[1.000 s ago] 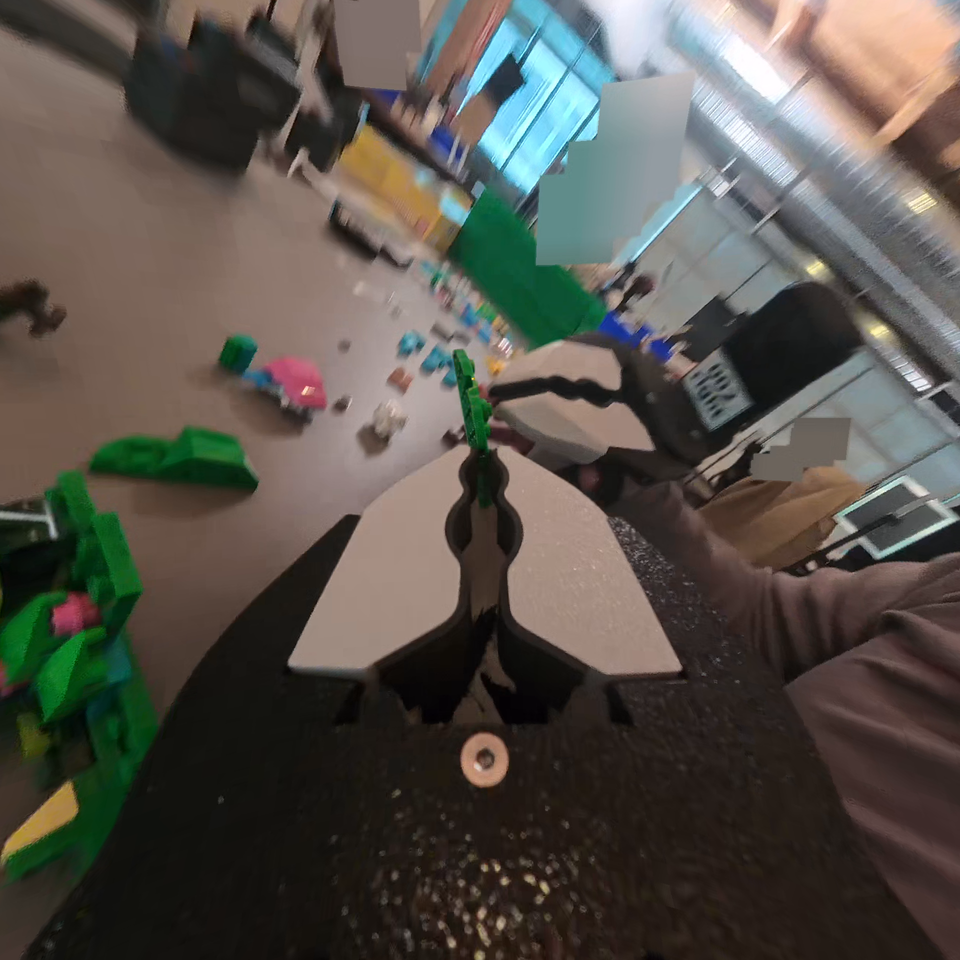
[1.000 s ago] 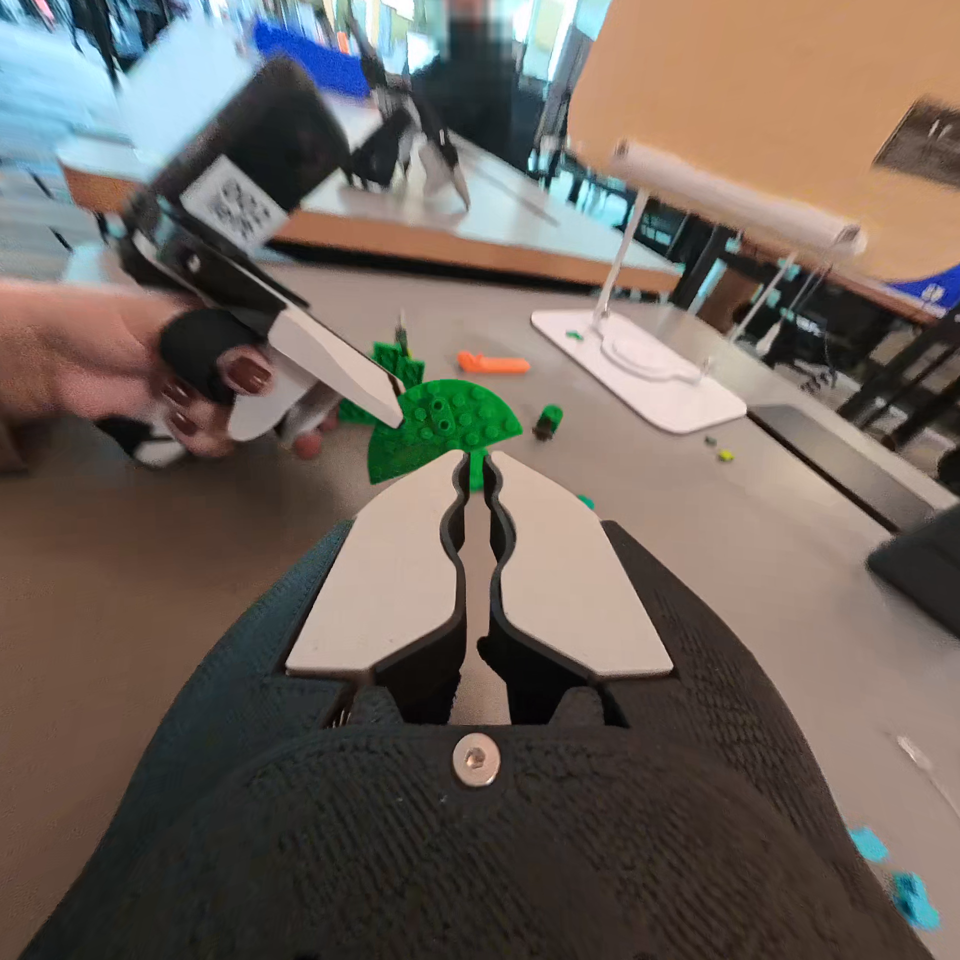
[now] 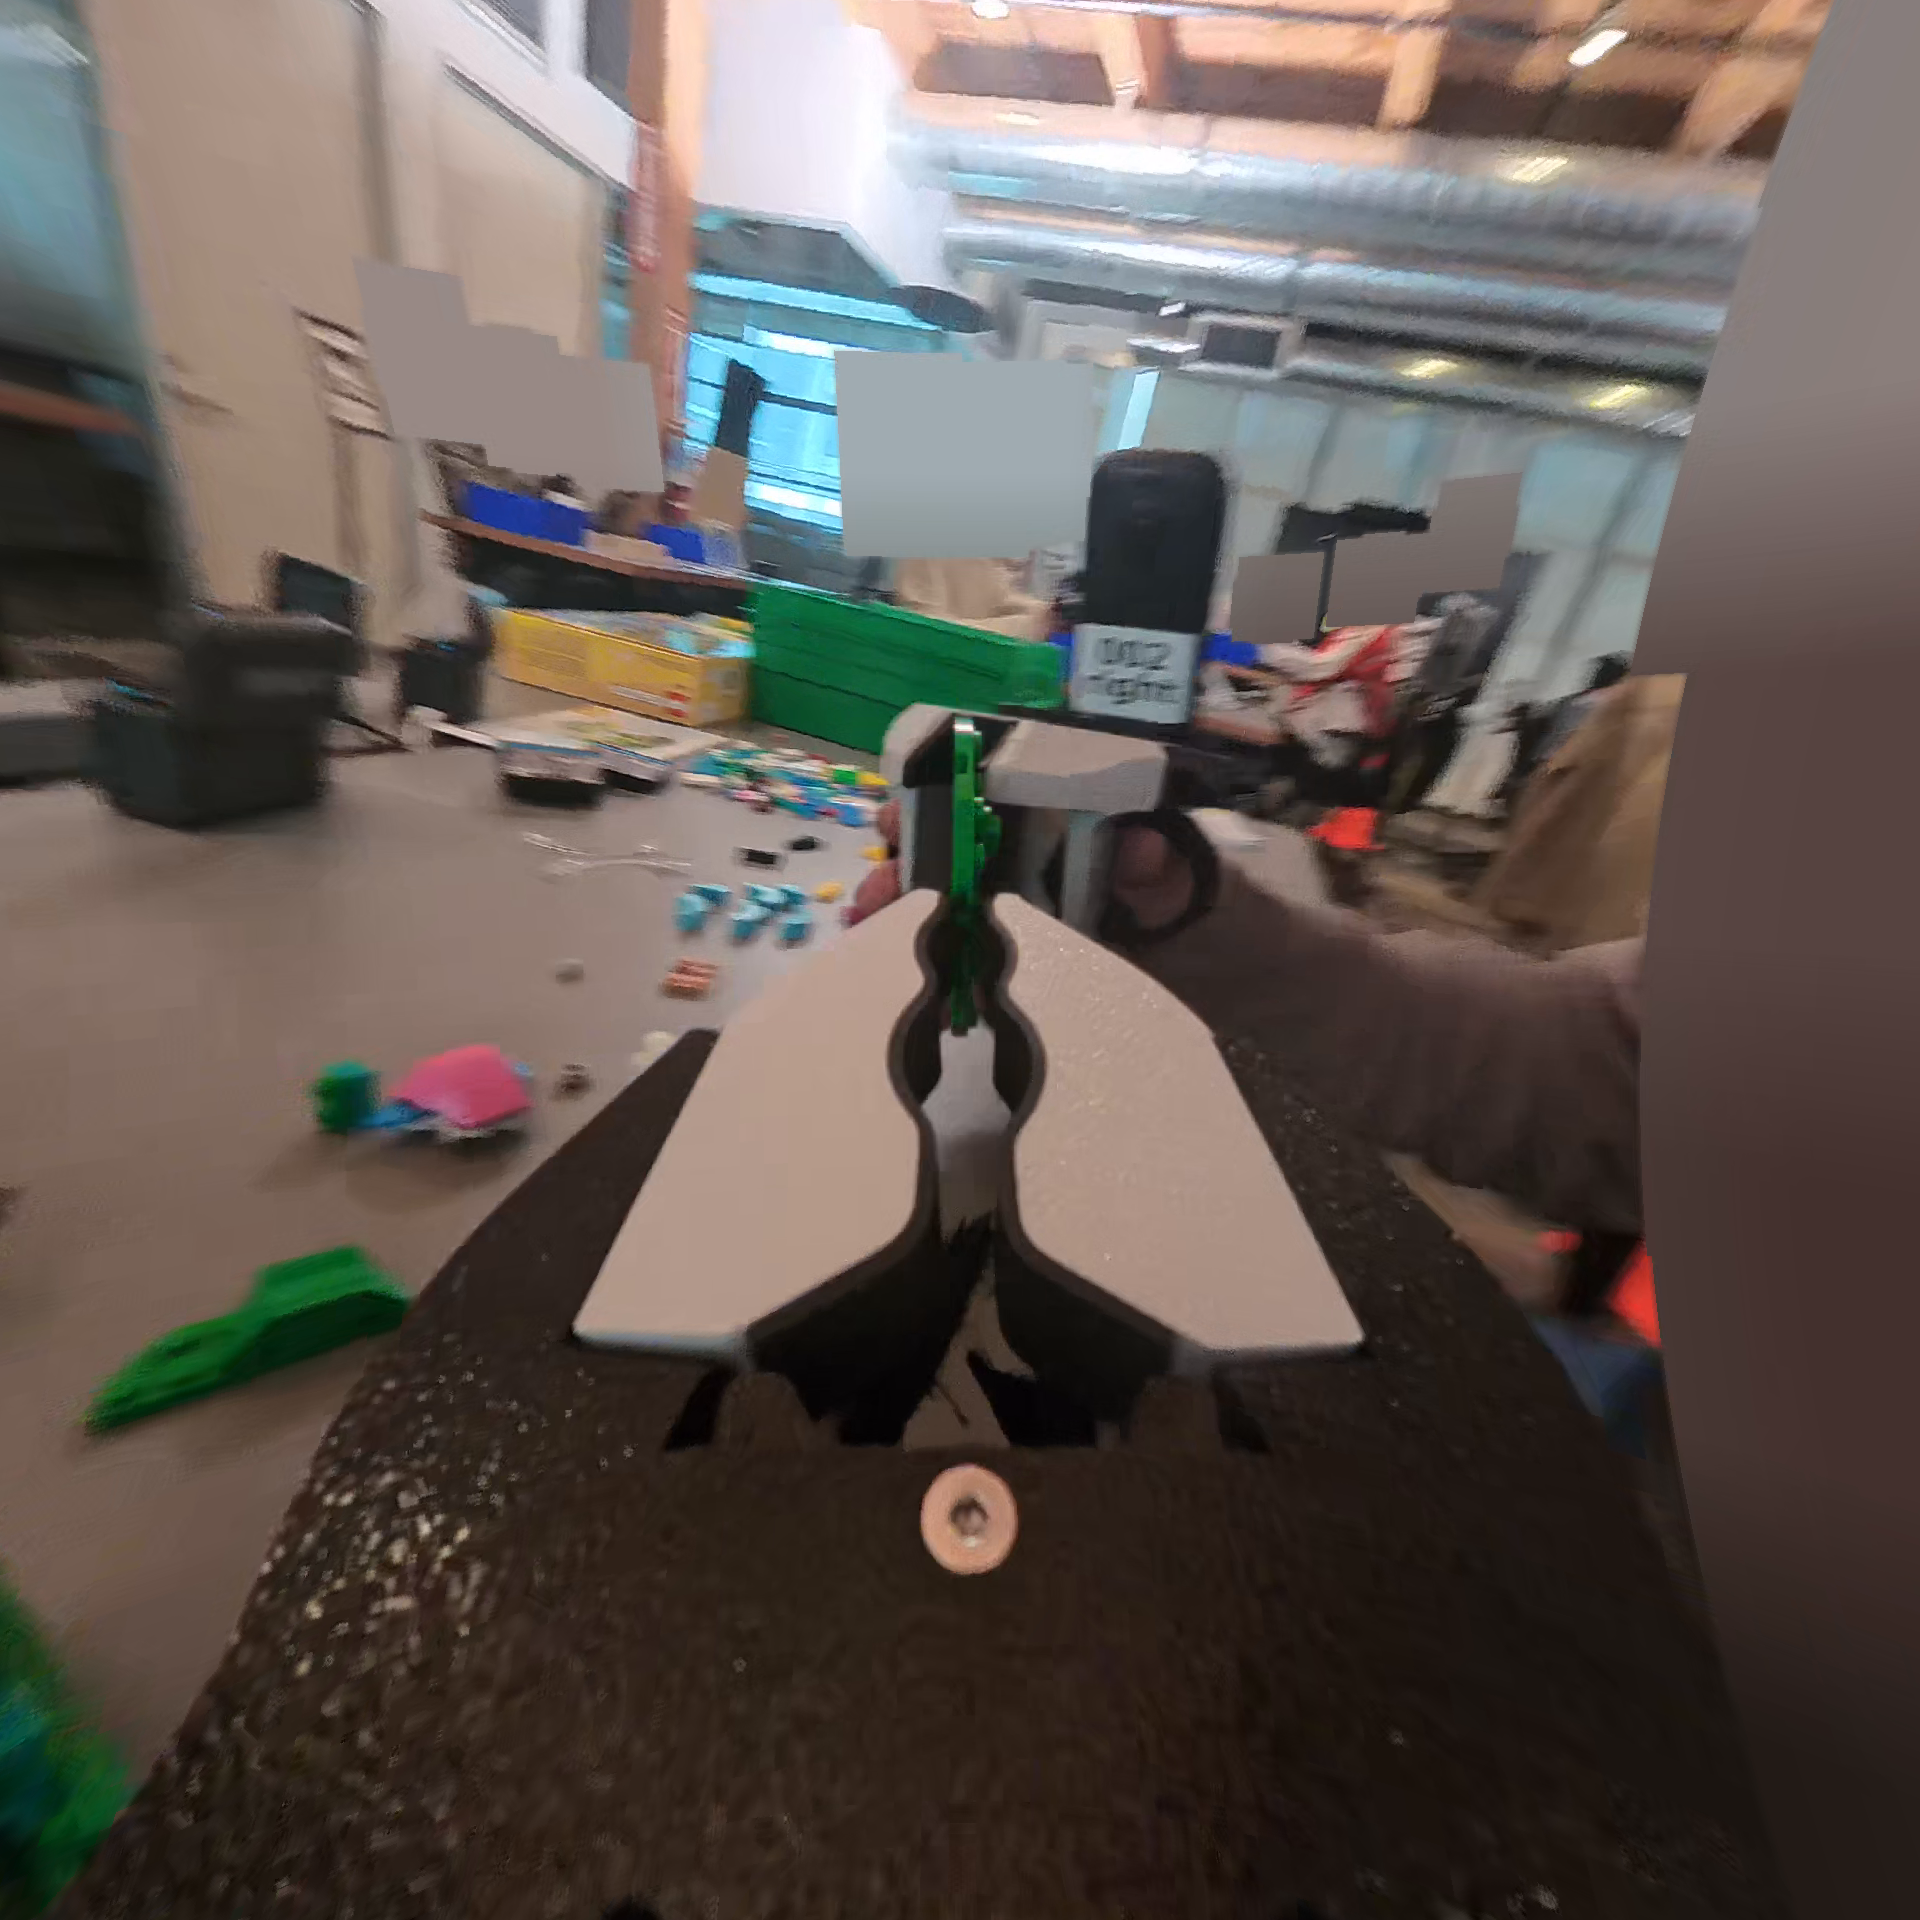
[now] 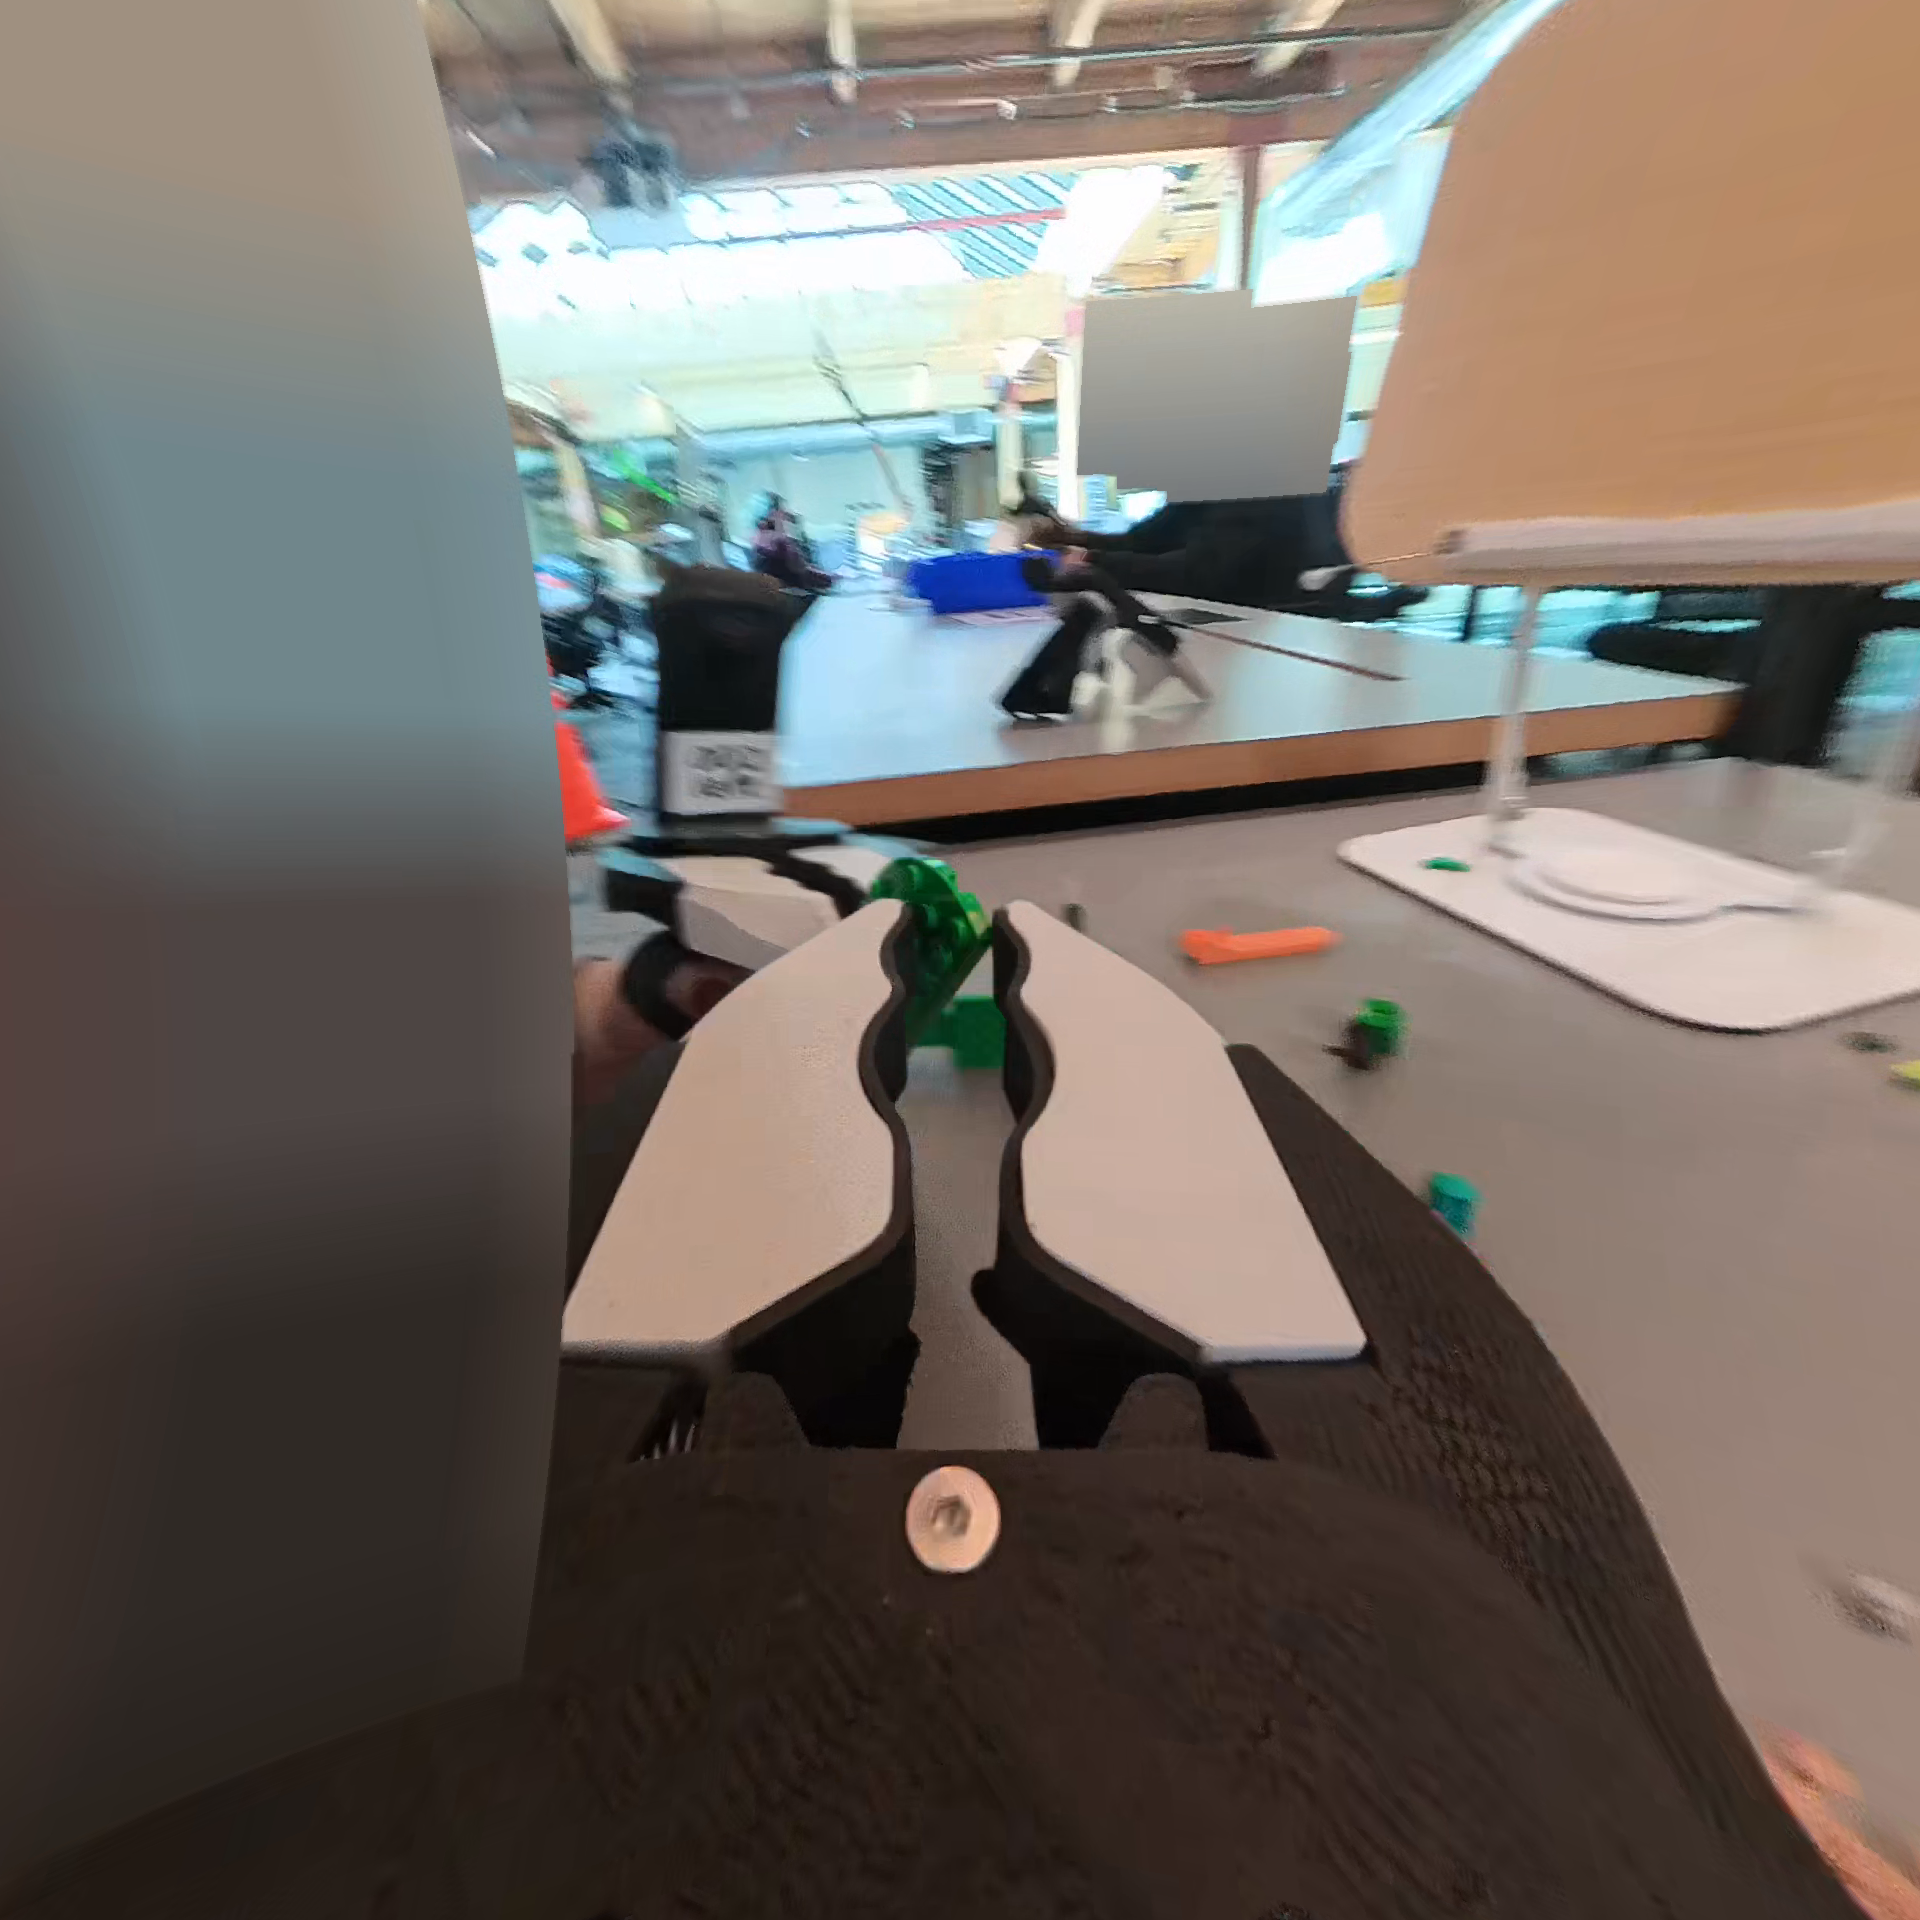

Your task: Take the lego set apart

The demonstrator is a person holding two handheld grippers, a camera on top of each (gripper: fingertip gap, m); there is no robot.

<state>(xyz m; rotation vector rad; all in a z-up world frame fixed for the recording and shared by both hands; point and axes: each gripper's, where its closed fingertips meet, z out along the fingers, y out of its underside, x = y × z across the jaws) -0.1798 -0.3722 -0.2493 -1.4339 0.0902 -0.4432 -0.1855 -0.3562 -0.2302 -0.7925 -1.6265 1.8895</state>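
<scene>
A green lego plate with studs (image 3: 966,831) stands edge-on between my two grippers, above the grey table. My left gripper (image 3: 961,925) is shut on its near edge. My right gripper (image 3: 961,800) faces it from the far side, held by a hand in a grey sleeve. In the right wrist view the plate (image 4: 935,925) fills the gap between my right gripper's (image 4: 945,916) tips, which are shut on it. The left gripper (image 4: 748,904) shows just left of it. Large blurred patches hide one side of each view.
Loose lego lies on the table (image 3: 208,987): a green slope piece (image 3: 260,1340), a pink and green cluster (image 3: 462,1086), blue bits (image 3: 743,909). A yellow box (image 3: 623,655) and green crate (image 3: 883,665) stand behind. An orange piece (image 4: 1257,943), small green pieces (image 4: 1377,1029) and a white stand base (image 4: 1662,914) lie to the right.
Both grippers have swung to face each other more level, so more of the room shows. The plate has turned edge-on, and the right gripper's tips now sit wider around it.
</scene>
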